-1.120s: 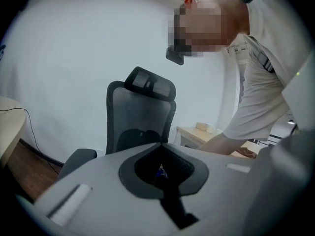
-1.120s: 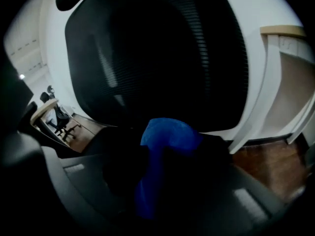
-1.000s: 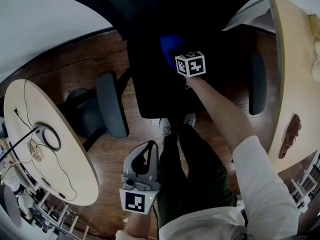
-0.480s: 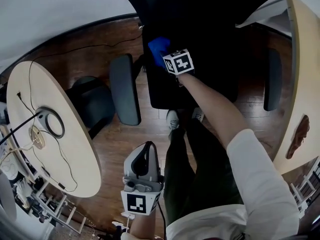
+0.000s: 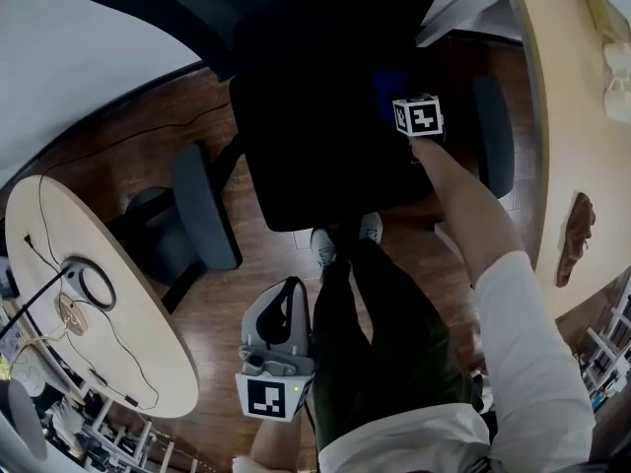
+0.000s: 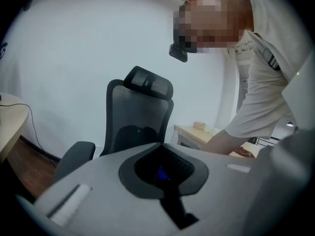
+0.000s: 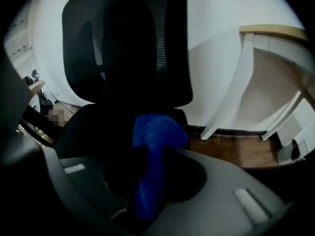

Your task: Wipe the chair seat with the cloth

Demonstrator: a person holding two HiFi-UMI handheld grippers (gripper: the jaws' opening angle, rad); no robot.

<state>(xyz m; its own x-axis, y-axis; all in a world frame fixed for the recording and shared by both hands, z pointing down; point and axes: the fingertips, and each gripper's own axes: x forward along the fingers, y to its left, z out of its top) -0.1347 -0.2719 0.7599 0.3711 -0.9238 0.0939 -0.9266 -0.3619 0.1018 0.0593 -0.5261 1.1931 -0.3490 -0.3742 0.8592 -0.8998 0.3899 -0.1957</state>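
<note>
Armrests (image 5: pixel 204 205) flank the seat (image 5: pixel 315 156) where right claw (image 7: pixel 150 171) pinches blue cloth (image 7: pixel 156 134) — left claw (image 6: pixel 165 178) closed, empty, near round table (image 5: pixel 128 304).

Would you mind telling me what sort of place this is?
Most likely an office: a black mesh-backed chair with armrests, a pale wooden desk, and a round pale tabletop carrying cables, over dark wood flooring.

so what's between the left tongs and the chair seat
Only wood floor and the person's shoes, seen in the head view; the left tongs hang well short of the seat.
</note>
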